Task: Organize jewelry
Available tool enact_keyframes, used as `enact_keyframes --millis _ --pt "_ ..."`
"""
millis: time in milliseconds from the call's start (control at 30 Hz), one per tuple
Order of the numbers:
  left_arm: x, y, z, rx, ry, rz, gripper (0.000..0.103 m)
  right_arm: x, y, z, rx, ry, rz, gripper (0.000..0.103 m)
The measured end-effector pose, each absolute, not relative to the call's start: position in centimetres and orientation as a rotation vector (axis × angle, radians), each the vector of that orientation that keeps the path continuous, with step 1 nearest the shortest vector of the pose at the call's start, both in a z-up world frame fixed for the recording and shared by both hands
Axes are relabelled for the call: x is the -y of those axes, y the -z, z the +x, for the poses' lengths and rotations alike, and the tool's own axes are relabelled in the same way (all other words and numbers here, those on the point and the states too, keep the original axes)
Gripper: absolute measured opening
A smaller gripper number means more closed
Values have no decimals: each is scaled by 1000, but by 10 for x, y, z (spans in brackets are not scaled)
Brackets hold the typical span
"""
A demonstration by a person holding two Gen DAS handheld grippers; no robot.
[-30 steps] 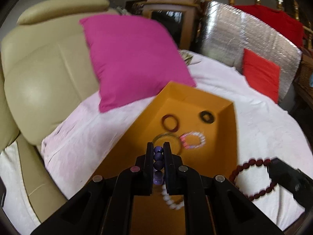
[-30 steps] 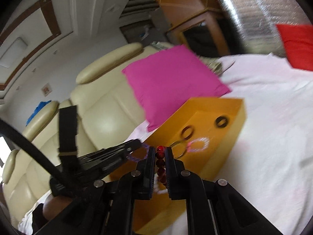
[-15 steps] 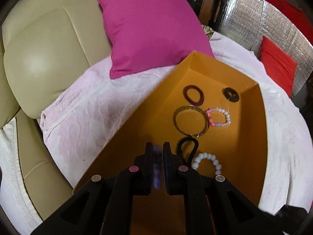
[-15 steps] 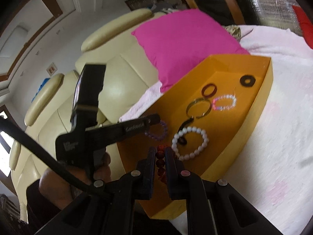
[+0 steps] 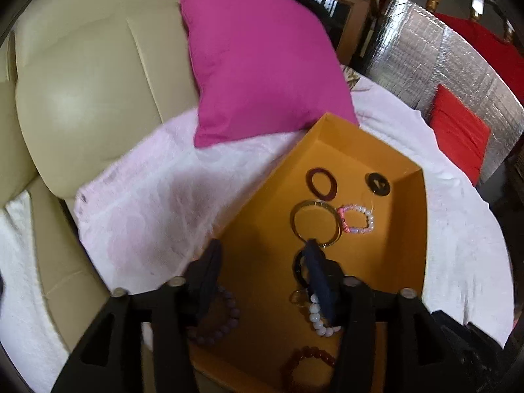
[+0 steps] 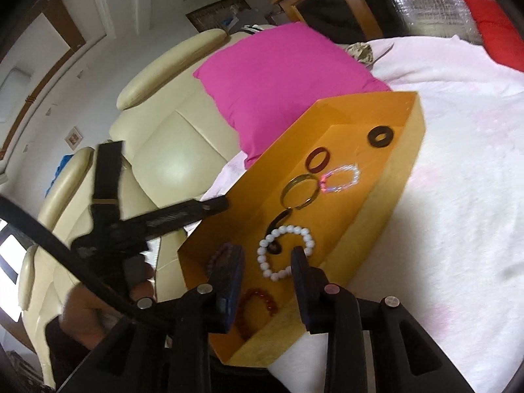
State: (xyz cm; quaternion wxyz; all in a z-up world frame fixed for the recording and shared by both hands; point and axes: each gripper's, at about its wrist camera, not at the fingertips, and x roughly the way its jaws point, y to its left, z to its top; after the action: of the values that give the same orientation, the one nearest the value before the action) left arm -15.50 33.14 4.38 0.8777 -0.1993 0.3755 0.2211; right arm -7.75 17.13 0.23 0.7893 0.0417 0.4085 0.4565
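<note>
An orange box (image 5: 422,229) (image 6: 376,203) lies on the white cloth and holds several bracelets and rings. My left gripper (image 5: 262,249) is open above its near end; a purple bead bracelet (image 5: 219,321) lies below its left finger. My right gripper (image 6: 267,255) is open over the box's near end. A dark red bead bracelet (image 6: 258,308) (image 5: 304,363) lies in the near corner, and a white bead bracelet (image 6: 285,252) (image 5: 319,319) sits beside it. Farther in lie a gold bangle (image 5: 314,226), a pink-white bracelet (image 5: 357,219), a maroon ring (image 5: 322,183) and a black disc (image 5: 378,183).
A magenta pillow (image 5: 262,68) leans on the cream sofa (image 5: 82,91) just behind the box. A red cushion (image 5: 458,134) rests against a silver foil panel (image 5: 435,59) at the right. The left gripper's body (image 6: 157,219) and the hand holding it show in the right wrist view.
Both grippers have opened. The purple bracelet left the left jaws and the dark red bracelet left the right jaws; both now lie in the near end of the box.
</note>
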Motion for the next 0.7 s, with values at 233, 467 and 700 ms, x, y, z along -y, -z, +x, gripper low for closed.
enact_keyframes --millis 233,467,700 --pt "-321 -90 -205 -782 -572 -183 79 -171 -26 -104 -832 -898 -25 55" --pt "-290 -115 -254 -762 -659 -49 81 -179 -51 -158 -787 -820 -137 61" --pt "-261 -141 -294 -658 -493 -114 81 -175 -78 -192 -764 -734 -180 61"
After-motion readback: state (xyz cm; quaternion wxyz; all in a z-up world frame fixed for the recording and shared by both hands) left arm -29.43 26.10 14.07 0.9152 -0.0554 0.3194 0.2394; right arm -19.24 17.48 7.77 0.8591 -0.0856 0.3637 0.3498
